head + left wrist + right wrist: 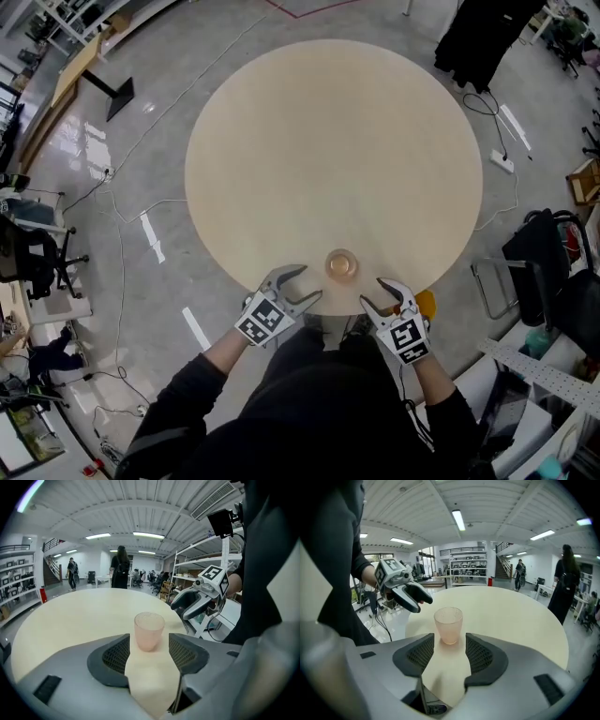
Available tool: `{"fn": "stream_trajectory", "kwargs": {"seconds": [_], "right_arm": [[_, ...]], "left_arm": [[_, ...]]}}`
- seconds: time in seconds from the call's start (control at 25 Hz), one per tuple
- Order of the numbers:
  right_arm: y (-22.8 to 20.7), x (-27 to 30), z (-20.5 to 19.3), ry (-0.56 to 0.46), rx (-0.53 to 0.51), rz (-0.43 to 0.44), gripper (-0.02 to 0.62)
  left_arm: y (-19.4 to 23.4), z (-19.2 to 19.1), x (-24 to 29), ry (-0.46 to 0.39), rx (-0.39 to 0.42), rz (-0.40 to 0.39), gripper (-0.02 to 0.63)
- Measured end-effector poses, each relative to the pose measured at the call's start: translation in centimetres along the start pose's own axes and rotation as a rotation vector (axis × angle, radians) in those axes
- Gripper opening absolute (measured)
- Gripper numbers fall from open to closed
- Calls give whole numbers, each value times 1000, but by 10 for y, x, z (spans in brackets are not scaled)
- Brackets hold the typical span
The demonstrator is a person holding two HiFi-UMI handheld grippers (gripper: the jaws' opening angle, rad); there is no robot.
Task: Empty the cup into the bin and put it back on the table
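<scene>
A pink translucent cup (341,265) stands upright near the front edge of the round, pale wooden table (328,141). My left gripper (305,284) is open just left of the cup, and my right gripper (373,292) is open just right of it; neither touches it. In the left gripper view the cup (149,631) stands a little beyond the open left gripper (149,653), with the right gripper (197,603) behind it. In the right gripper view the cup (448,625) sits just ahead of the open right gripper (449,654), and the left gripper (405,592) is beyond it. I cannot tell what is in the cup.
A yellow object (427,302) shows below the table edge by my right hand. A black bag (544,272) and a metal frame (492,281) stand on the floor at right, with cables (122,216) at left. Shelving (206,555) and people (120,569) are farther off.
</scene>
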State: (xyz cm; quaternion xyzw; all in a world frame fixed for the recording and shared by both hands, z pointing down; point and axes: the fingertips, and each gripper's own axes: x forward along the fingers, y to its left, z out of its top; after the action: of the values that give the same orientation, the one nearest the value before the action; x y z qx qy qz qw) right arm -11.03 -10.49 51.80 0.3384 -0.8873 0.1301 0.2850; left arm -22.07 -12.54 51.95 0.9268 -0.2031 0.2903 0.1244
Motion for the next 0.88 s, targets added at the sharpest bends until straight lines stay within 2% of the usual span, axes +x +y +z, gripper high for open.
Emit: {"fn": "stream_trajectory", "kwargs": {"seconds": [0.2, 0.4, 0.6, 0.88], "right_arm": [[-10, 26, -14, 82, -158, 83, 218], [-8, 48, -12, 117, -237, 175, 222], [-10, 67, -6, 125, -303, 234, 222], [-13, 77, 0, 112, -312, 277, 222]], "left_arm": [[14, -20, 25, 121, 58, -43, 259], [16, -27, 44, 199, 162, -102, 259], [25, -28, 57, 232, 211, -137, 259], [23, -22, 68, 248, 275, -201, 259]]}}
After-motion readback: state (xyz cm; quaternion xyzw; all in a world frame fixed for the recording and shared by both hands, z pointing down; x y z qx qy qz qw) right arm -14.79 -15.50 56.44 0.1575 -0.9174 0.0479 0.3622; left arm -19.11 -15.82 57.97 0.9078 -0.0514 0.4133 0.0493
